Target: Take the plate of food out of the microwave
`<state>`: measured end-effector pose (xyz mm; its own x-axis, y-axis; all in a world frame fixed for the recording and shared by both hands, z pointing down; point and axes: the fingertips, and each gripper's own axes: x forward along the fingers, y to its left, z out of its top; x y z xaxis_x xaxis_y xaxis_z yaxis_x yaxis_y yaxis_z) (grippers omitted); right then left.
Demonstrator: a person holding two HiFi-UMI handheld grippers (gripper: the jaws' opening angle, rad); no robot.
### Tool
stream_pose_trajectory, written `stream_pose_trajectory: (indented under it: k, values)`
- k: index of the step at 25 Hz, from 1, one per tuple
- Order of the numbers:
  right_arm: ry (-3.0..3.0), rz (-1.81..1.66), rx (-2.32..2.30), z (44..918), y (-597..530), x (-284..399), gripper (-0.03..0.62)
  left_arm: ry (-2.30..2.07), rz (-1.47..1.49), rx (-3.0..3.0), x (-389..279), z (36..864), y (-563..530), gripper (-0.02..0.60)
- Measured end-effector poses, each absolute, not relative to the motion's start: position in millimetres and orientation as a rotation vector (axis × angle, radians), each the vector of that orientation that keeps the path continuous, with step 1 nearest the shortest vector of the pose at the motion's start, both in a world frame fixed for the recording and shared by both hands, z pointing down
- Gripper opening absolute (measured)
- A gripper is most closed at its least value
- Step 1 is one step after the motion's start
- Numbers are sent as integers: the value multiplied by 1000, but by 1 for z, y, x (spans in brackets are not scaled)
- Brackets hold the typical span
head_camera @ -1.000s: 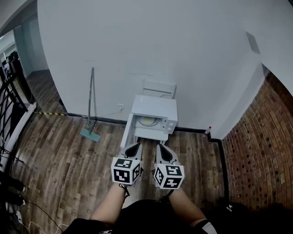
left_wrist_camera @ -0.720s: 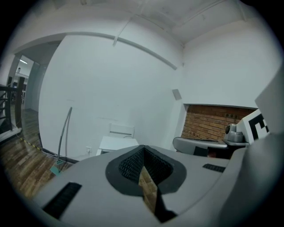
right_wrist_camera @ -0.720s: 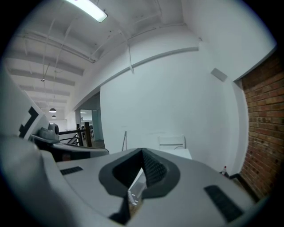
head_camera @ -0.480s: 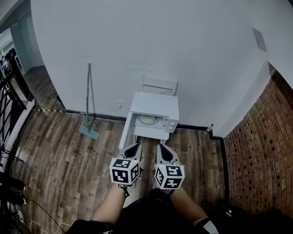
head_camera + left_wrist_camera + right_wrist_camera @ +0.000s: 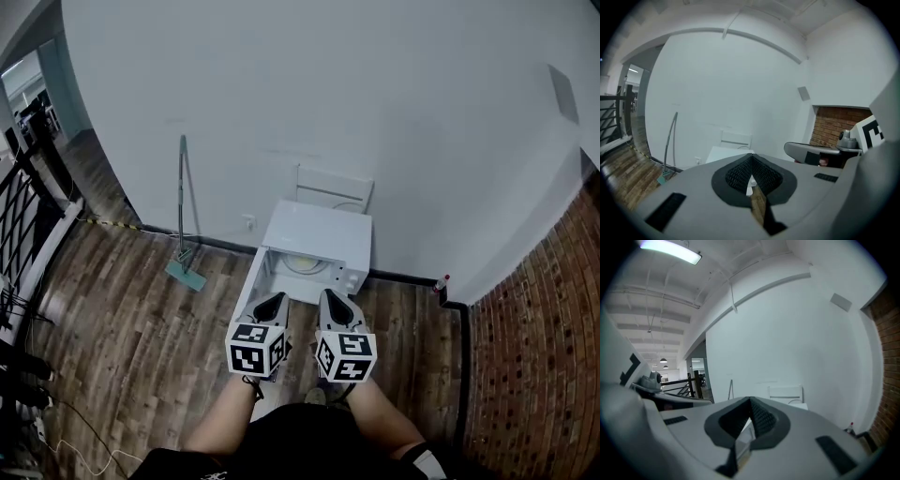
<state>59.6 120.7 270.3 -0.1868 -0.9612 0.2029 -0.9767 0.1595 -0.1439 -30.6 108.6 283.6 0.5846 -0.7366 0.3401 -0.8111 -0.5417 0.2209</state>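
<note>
A white microwave (image 5: 319, 236) stands on the wooden floor against the white wall, its door (image 5: 255, 279) swung open to the left. Inside I glimpse a pale plate (image 5: 304, 265); what lies on it is too small to make out. My left gripper (image 5: 273, 300) and right gripper (image 5: 330, 296) hover side by side just in front of the opening, both pointing at it. Each is shut with nothing between its jaws. In the left gripper view the left gripper (image 5: 751, 157) aims over the microwave (image 5: 725, 153). The right gripper (image 5: 750, 401) looks toward the same wall.
A mop (image 5: 184, 225) leans on the wall left of the microwave. A white panel (image 5: 335, 187) stands behind the microwave. A small bottle (image 5: 441, 281) sits by the corner where a brick wall (image 5: 534, 375) begins. A black railing (image 5: 23, 211) runs at far left.
The head view has shifted, so the microwave sits a little further right and its interior shows less. Both grippers stay shut and side by side in front of it.
</note>
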Motion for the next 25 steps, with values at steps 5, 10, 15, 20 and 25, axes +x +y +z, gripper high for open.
stream_pose_trajectory:
  k: [5, 10, 15, 20, 25]
  values:
    - [-2368, 384, 1908, 279, 86, 97, 6, -1294, 270, 2422, 4, 289, 73, -2]
    - [-2405, 407, 1859, 282, 66, 124, 6, -1317, 275, 2384, 34, 298, 58, -2]
    - [-2437, 424, 1850, 288, 63, 142, 6, -1294, 286, 2349, 54, 308, 45, -2]
    - [-2436, 487, 1856, 296, 62, 161, 6, -1246, 327, 2353, 80, 312, 36, -2]
    - [-2408, 515, 1896, 302, 47, 180, 6, -1195, 369, 2396, 102, 315, 21, -2]
